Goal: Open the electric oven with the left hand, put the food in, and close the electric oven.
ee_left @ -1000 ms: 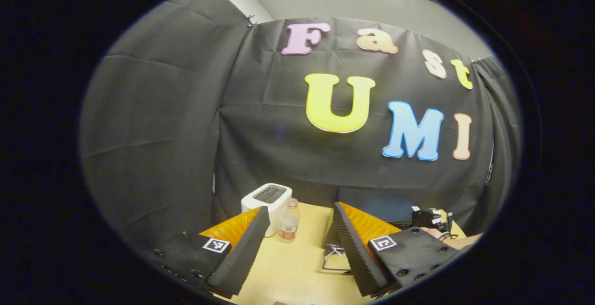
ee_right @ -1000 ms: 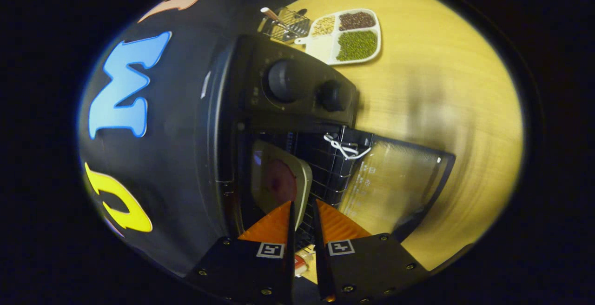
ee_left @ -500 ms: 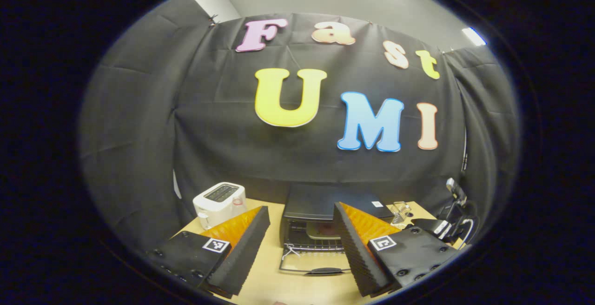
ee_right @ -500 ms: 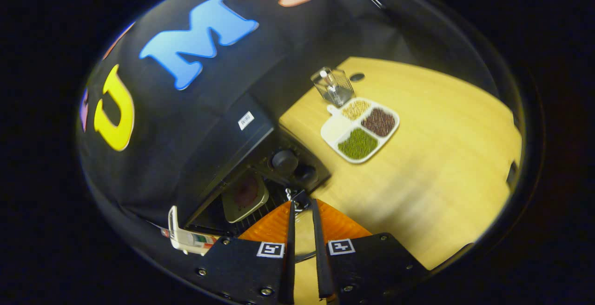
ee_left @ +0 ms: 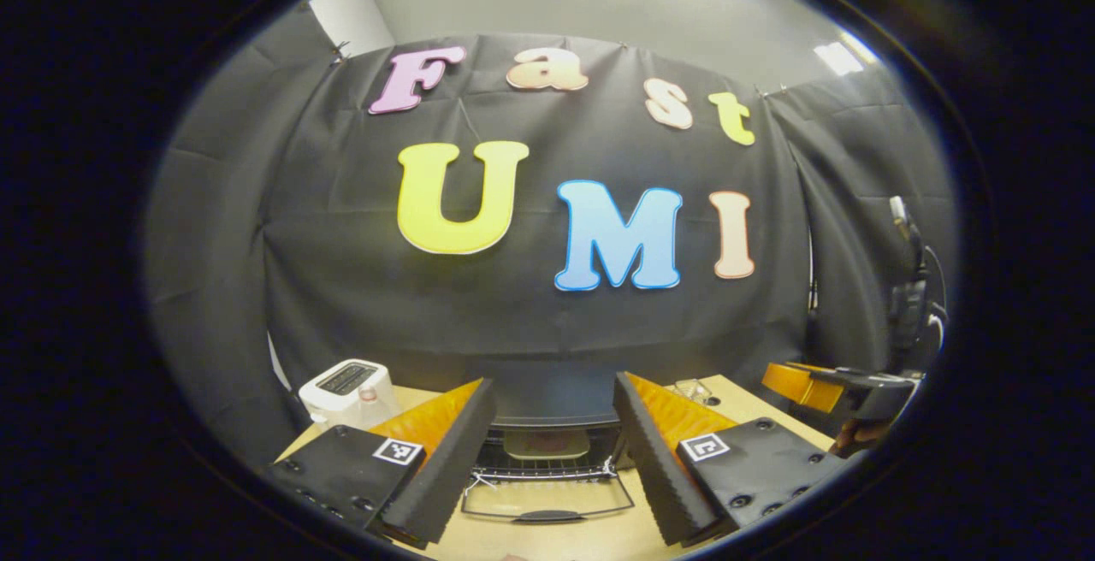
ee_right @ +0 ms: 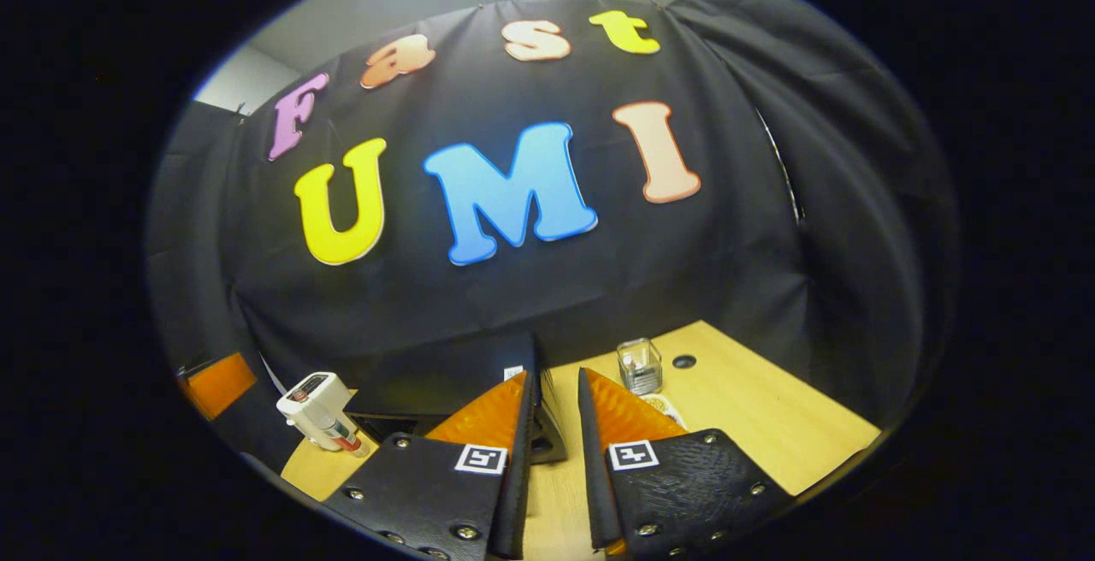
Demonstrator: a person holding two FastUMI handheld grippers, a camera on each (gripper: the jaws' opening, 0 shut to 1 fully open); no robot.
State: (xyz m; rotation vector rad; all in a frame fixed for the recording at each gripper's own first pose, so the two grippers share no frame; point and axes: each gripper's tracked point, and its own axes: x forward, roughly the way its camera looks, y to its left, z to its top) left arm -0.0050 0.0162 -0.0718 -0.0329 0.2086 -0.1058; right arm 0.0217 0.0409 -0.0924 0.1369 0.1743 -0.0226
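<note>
While the oven [ee_left: 547, 424] stands open, food [ee_left: 546, 443] seemingly sits inside.

One oven [ee_left: 547, 403], one toaster [ee_left: 345, 388], one bottle [ee_left: 369, 396]. One clear holder [ee_right: 639, 365] stands on one worktop [ee_right: 753, 424]. Two grippers.

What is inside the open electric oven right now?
On the wire rack inside the electric oven sits a pale tray. Its contents are hidden by the low angle; the left tongs cover the cavity's sides.

I see a smooth pale wood-look table [ee_right: 753, 416], matt black oven [ee_left: 547, 398] with glossy glass door [ee_left: 547, 497], wire metal rack [ee_left: 543, 463], glossy white plastic toaster [ee_left: 342, 386], clear plastic box [ee_right: 639, 365]
</note>
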